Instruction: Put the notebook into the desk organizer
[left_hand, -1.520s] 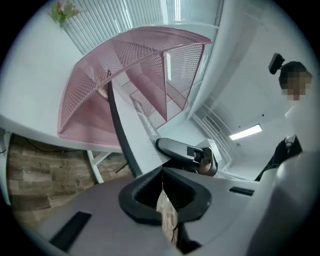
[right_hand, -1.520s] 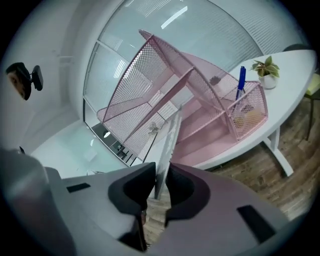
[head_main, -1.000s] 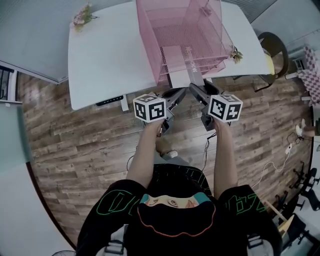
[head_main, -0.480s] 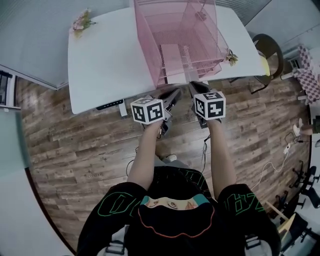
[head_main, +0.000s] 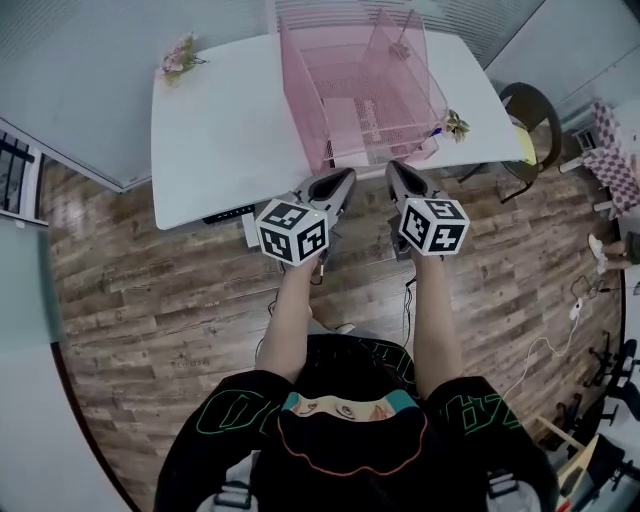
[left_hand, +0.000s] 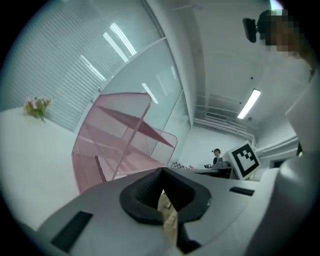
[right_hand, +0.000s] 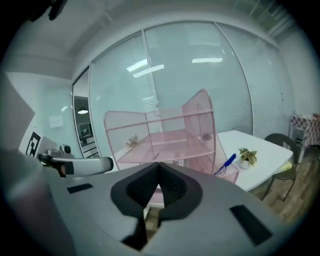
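Note:
The pink wire-mesh desk organizer (head_main: 300, 110) stands on the white table (head_main: 220, 130). It also fills the middle of the left gripper view (left_hand: 120, 145) and the right gripper view (right_hand: 165, 135). The pale notebook (head_main: 350, 118), spiral binding on its right edge, lies flat in the organizer's lower tray. My left gripper (head_main: 345, 178) and right gripper (head_main: 393, 170) hang side by side just in front of the table's near edge, apart from the organizer. Both are shut, with nothing between the jaws (left_hand: 162, 172) (right_hand: 159, 167).
A blue pen (head_main: 432, 132) and a small potted plant (head_main: 457, 124) sit right of the organizer. A flower sprig (head_main: 180, 55) lies at the table's far left corner. A dark chair (head_main: 530, 110) stands at the right; wooden floor lies below me.
The right gripper's jaws, wide open a second ago at the organizer's front, have shut. Both grippers have drawn back a little from the organizer towards me.

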